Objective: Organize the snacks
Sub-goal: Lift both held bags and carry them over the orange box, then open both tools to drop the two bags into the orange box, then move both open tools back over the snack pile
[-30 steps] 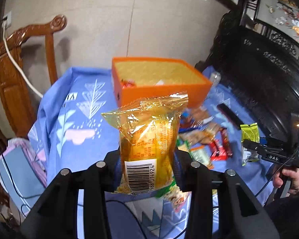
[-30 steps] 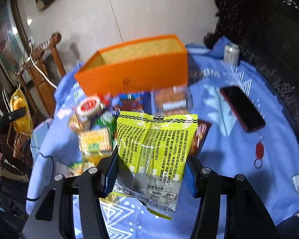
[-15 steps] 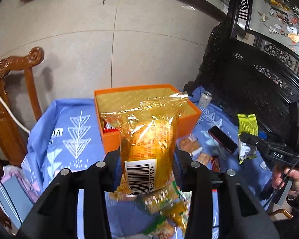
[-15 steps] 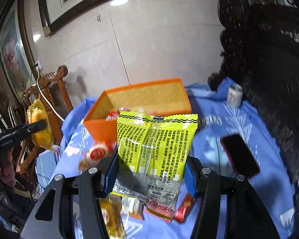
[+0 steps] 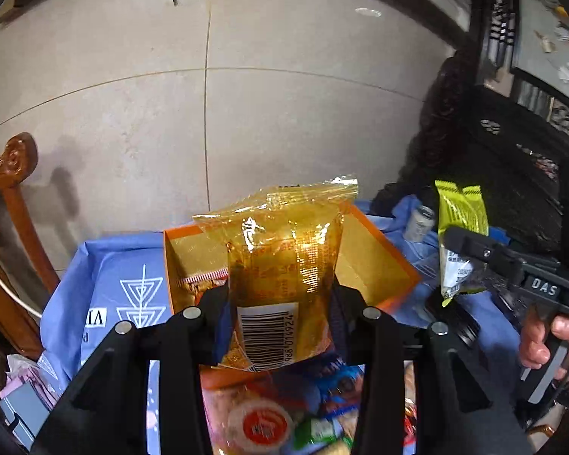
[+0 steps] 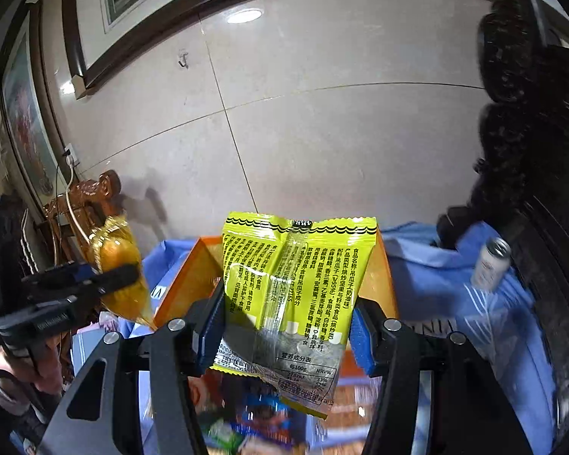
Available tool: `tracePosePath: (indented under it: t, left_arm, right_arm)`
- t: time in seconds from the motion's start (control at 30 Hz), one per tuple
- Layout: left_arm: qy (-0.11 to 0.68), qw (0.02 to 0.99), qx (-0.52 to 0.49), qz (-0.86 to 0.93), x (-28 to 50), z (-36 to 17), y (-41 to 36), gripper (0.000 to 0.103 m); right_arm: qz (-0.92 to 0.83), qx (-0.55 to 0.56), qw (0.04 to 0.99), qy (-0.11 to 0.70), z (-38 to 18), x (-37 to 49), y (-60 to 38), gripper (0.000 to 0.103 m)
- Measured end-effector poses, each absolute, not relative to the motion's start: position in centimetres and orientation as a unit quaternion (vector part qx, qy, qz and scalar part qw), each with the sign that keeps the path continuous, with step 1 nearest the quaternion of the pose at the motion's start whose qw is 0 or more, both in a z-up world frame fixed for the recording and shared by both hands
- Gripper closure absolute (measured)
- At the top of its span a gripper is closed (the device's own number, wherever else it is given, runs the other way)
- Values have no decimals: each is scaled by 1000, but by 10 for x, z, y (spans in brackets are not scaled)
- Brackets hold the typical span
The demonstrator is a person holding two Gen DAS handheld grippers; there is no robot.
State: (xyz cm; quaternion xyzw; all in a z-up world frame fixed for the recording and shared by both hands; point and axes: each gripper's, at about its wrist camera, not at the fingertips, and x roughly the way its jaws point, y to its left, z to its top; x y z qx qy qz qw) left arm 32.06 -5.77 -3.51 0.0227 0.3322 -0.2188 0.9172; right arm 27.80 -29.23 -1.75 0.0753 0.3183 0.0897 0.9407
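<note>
Left tool pinched amber packet, barcode ending 0149924, probably. Right tool pinched yellow-green packet, Chinese print; its body read "DAS".

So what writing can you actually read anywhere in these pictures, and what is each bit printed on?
"DAS": white letters on the right gripper, seen from the left wrist.
"6988 0149924", roughly; digits are small: beside the barcode on the golden snack bag.
"100g" and "NRV%": nutrition table on the yellow-green snack packet; its columns of Chinese characters show, too small to quote.
"VI", cut off: on the blue tablecloth.
Lettering on the left gripper: blurred, unreadable.
</note>
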Motion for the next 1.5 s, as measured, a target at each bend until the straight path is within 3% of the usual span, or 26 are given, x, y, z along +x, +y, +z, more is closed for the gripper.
tracePosePath:
  t: [0.07, 0.1, 0.13, 0.17, 0.2, 0.83, 1.13, 1.5]
  left_arm:
    - [342, 916, 26, -207, 340, -39, -62, 58]
    - [349, 916, 23, -198, 351, -41, -64, 31]
    - [357, 916, 18, -182, 361, -44, -66, 11]
    - [357, 919, 15, -165, 367, -45, -66, 4]
    - [360, 921, 11, -146, 374, -47, -67, 4]
    - [368, 921, -22, -129, 290, -55, -28, 4]
    - [392, 912, -8, -123, 228, -81, -12, 4]
    - [440, 891, -13, -110, 170, -126, 10, 4]
  right_arm:
    - [94, 73, 939, 322, -21, 299, -290, 46]
    - [97, 73, 937, 326, -24, 307, -290, 42]
    - [99, 71, 935, 334, -28, 318, -290, 31]
    - [89, 65, 932, 344, -32, 329, -290, 21]
    - [72, 64, 932, 349, -35, 332, -290, 9]
    - [54, 86, 929, 355, -42, 238, -313, 9]
    - [43, 71, 908, 412, -86, 164, -316, 9]
    - [49, 82, 856, 508, -183, 136, -296, 30]
